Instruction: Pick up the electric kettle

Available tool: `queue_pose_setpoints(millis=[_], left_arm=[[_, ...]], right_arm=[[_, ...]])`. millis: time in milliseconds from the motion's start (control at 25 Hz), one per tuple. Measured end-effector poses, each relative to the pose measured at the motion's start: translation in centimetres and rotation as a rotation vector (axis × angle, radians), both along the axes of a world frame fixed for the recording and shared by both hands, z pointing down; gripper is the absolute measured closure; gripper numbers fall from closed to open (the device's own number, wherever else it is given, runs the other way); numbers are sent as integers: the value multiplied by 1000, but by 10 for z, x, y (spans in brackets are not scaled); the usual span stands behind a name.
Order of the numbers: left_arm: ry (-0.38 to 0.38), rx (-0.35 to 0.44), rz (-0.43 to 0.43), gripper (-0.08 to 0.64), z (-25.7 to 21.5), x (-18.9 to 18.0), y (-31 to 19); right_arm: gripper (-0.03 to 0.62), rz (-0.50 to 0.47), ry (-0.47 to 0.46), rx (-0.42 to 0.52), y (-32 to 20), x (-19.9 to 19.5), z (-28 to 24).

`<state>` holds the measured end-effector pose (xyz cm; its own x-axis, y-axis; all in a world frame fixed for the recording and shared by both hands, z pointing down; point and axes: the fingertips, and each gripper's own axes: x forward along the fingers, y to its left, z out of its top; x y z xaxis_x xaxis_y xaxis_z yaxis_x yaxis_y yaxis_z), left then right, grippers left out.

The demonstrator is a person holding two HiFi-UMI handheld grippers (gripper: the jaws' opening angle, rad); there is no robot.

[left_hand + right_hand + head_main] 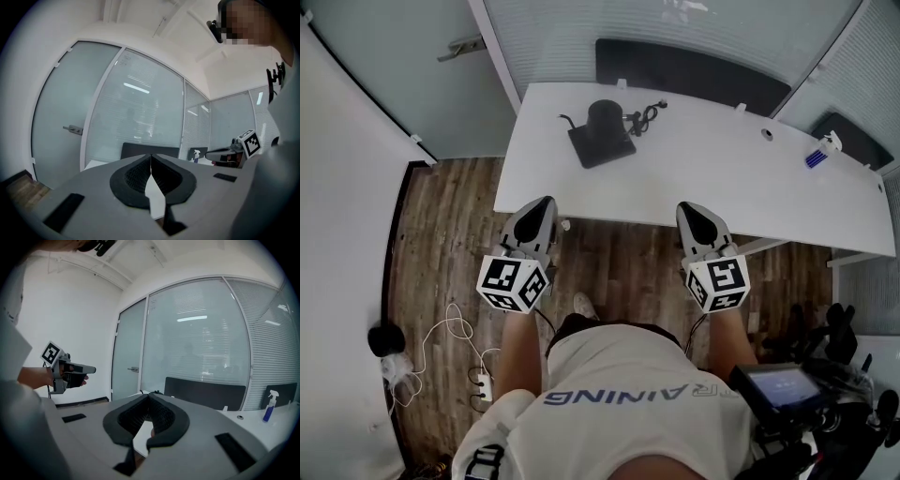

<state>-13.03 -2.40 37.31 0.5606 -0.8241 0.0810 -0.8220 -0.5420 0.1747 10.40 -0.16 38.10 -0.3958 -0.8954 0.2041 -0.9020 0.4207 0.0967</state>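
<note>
— Where on the table (703, 178)?
— Kettle (605, 120) on its left part, toward the far edge (cord (643, 116) just right of it); spray bottle (818, 154) at the table's right end.

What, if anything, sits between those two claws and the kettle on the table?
Nothing visible. Only bare white table lies between the kettle and the left claw and right claw, both shut, short of the near edge. The cord lies beyond the kettle.
</note>
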Motion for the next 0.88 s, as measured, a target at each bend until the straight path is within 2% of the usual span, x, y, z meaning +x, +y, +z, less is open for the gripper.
queue_pose_setpoints(millis=[280,560,720,880], left_arm=[[16,-45,33,541,17,-54,-43],[43,-76,43,541,35,-84,-59],[48,-103,53,541,44,-88,-68],[33,-87,70,541,39,-76,-85]], right_arm=[[581,40,13,-36,-44,-54,6],[581,12,39,-89,-64,-97,30],[581,15,24,-85,-80,-102,27],[581,19,7,-87,-97,-95,32]])
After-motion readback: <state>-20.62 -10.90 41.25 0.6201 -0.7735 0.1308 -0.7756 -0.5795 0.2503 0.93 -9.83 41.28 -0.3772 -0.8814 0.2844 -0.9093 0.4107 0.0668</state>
